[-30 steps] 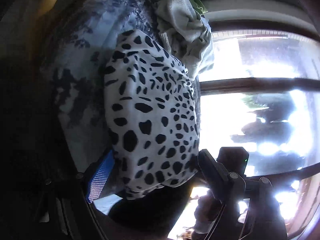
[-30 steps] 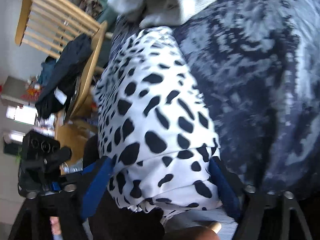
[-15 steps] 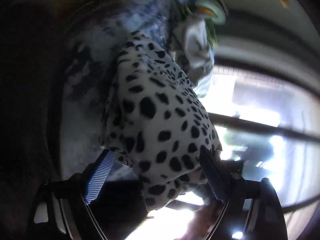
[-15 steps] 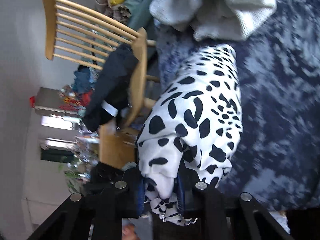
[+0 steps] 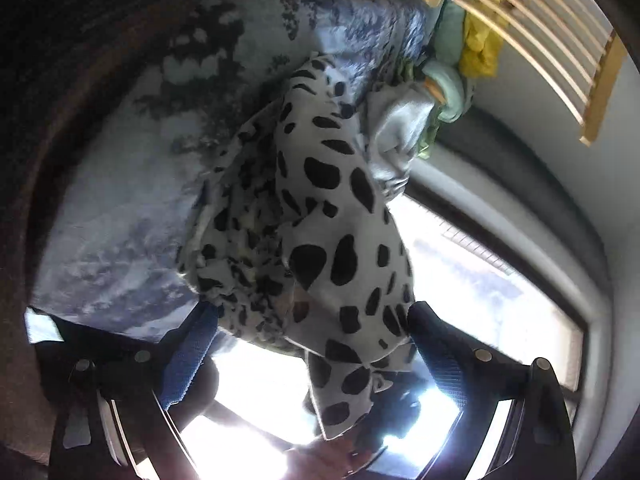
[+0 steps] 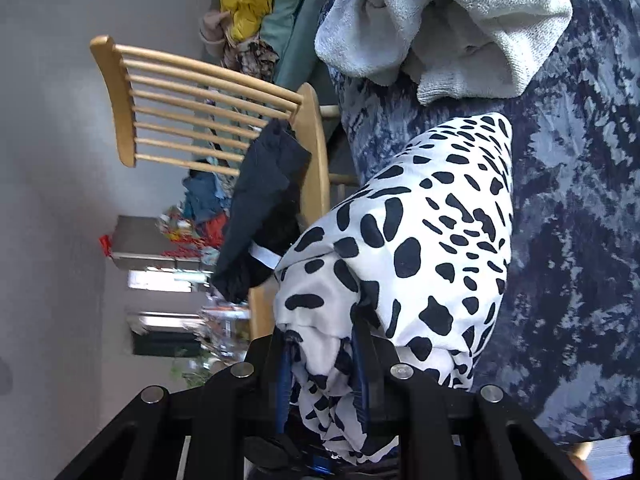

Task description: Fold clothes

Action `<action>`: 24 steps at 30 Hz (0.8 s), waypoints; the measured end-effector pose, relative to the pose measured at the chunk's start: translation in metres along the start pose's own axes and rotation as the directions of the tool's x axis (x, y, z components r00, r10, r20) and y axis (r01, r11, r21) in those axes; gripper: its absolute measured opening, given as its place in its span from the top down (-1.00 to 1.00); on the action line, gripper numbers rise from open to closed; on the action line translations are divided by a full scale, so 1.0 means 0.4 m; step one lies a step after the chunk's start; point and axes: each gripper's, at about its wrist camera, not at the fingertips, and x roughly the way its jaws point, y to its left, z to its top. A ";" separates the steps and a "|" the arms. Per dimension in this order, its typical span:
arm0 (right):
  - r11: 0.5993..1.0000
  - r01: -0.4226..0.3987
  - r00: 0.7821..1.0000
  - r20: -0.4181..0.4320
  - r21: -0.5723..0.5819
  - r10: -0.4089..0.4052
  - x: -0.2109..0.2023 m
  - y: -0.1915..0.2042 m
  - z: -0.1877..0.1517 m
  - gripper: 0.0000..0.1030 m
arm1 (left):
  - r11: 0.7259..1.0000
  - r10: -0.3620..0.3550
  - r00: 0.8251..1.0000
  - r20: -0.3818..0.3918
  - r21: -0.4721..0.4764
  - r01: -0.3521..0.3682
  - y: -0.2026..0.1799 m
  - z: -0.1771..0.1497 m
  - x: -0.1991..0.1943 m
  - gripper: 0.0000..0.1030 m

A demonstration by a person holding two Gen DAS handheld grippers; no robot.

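Note:
A white garment with black spots [image 6: 432, 232] lies bunched on a blue mottled cloth surface [image 6: 580, 208]. My right gripper [image 6: 320, 364] is shut on a bunched edge of this spotted garment, near the surface's edge. In the left wrist view the same spotted garment [image 5: 320, 216] hangs between the fingers of my left gripper [image 5: 312, 320], whose jaws stand wide apart and do not pinch it.
A pale grey towel-like garment [image 6: 440, 20] lies beyond the spotted one. A wooden chair [image 6: 208, 108] with a dark garment [image 6: 260, 208] draped on it stands beside the surface. Yellow and green clothes [image 6: 248, 4] are piled farther off. A bright window [image 5: 480, 288] shows in the left wrist view.
My right gripper has shut on the spotted garment's edge and pulled back. My left gripper stays open and has swung, the garment now draping between its fingers.

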 end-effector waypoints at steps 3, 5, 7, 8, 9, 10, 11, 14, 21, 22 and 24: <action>1.000 -0.015 1.000 0.011 0.009 0.015 0.007 0.005 0.011 0.61 | 1.000 -0.009 1.000 -0.001 -0.008 0.009 -0.010 0.000 0.011 -0.91; 1.000 -0.022 1.000 0.017 0.012 0.022 0.008 0.007 0.018 0.61 | 1.000 -0.007 1.000 -0.005 -0.012 0.007 -0.010 -0.004 -0.002 -0.93; 0.999 -0.033 0.999 0.021 0.020 0.032 0.007 0.005 0.023 0.61 | 1.000 0.002 1.000 0.013 0.020 -0.002 -0.015 0.001 -0.023 -0.94; 0.999 -0.034 0.999 0.021 0.021 0.034 0.006 0.005 0.024 0.61 | 0.999 0.012 0.999 0.036 0.045 -0.013 -0.022 0.007 -0.032 -0.96; 0.999 -0.032 0.999 0.022 0.019 0.032 0.005 0.005 0.023 0.61 | 0.998 0.021 0.998 0.056 0.065 -0.024 -0.027 0.015 -0.039 -0.98; 0.999 -0.030 0.999 0.022 0.017 0.030 0.004 0.006 0.023 0.61 | 0.996 0.025 0.997 0.069 0.080 -0.031 -0.033 0.025 -0.043 -1.00; 0.999 -0.030 0.999 0.023 0.018 0.030 0.004 0.005 0.023 0.61 | 0.996 0.033 0.997 0.075 0.086 -0.040 -0.036 0.034 -0.044 -1.00; 0.999 -0.037 0.999 0.027 0.029 0.036 0.003 0.002 0.026 0.61 | 0.995 0.072 0.995 0.075 0.063 -0.076 -0.021 0.054 -0.043 -1.00; 0.999 -0.028 0.999 0.037 0.016 0.027 0.004 0.011 0.032 0.61 | 0.994 0.110 0.993 0.037 0.016 -0.110 -0.007 0.073 -0.010 -1.00; 1.000 -0.026 0.999 0.035 0.013 0.025 0.004 0.012 0.030 0.61 | 0.995 0.102 0.994 0.030 0.017 -0.102 -0.015 0.075 -0.002 -1.00; 1.000 -0.027 0.999 0.034 0.012 0.027 0.004 0.009 0.028 0.61 | 0.996 0.084 0.996 0.035 0.015 -0.084 -0.029 0.080 0.008 -1.00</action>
